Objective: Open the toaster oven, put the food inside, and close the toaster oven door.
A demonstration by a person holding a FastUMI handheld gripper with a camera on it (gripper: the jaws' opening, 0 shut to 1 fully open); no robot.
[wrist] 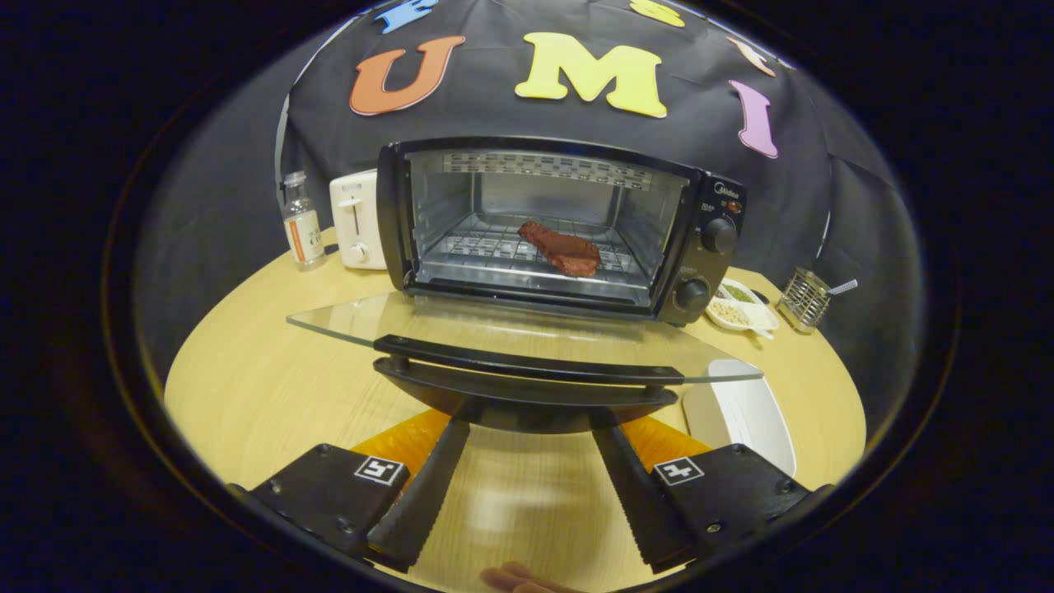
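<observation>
The black toaster oven (pixel 708 247) stands at the back of the round wooden table with its glass door (pixel 354 321) folded down flat toward me. A brown piece of meat (pixel 564 247) lies on the wire rack inside the oven. The door's black handle bar (pixel 527 362) runs across just above my fingertips (pixel 449 441). My gripper (pixel 531 432) is open, with the fingers spread wide right under the handle, and nothing is held between them.
A white toaster (pixel 356 218) and a small bottle (pixel 302 222) stand left of the oven. To its right sit a dish of snacks (pixel 741 309), a metal utensil holder (pixel 803 298) and a white tray (pixel 745 412). Fingertips of a hand (pixel 519 579) show below the gripper.
</observation>
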